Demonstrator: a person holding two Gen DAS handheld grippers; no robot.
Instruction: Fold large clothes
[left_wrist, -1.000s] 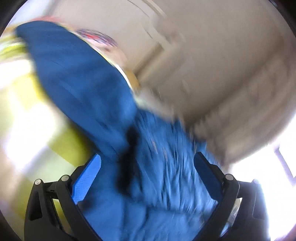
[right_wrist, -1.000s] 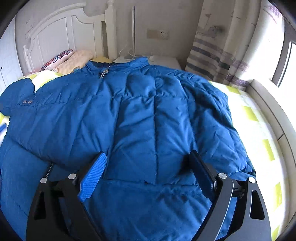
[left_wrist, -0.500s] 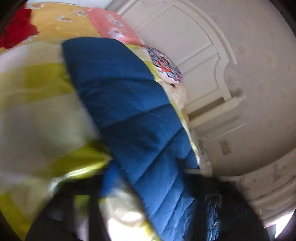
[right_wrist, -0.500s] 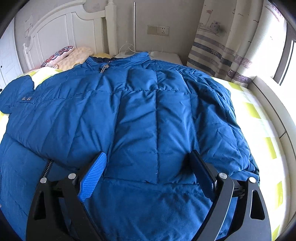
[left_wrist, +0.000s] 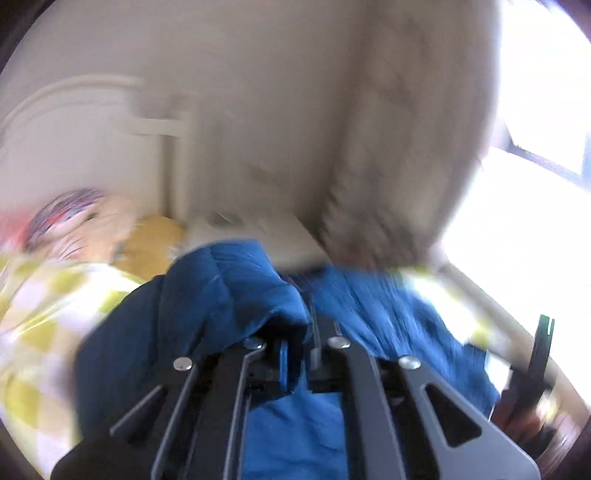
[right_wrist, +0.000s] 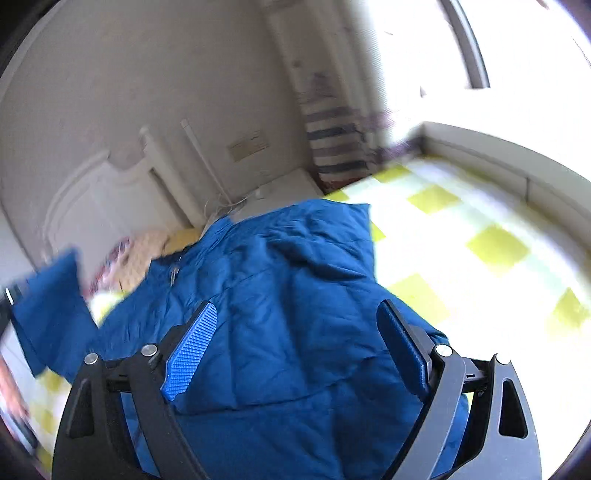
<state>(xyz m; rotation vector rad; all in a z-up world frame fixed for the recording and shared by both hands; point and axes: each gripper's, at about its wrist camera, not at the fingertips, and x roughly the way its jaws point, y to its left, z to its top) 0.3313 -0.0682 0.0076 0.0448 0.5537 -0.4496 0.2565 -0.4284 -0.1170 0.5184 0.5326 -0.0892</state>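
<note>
A large blue quilted puffer jacket lies on a bed with a yellow and white checked cover. My right gripper is open above the jacket's body, its blue pads apart and holding nothing. My left gripper is shut on a bunched fold of the jacket, which rises in front of its jaws. In the right wrist view a lifted blue sleeve hangs at the far left. Both views are blurred.
A white headboard and pillows stand at the head of the bed. A striped curtain and a bright window are on the right. A white ledge runs along the bed's right side.
My left gripper has closed on a fold of the jacket and swung round with it. My right gripper has tilted and shifted right, staying open. The jacket's right side now lies folded inward.
</note>
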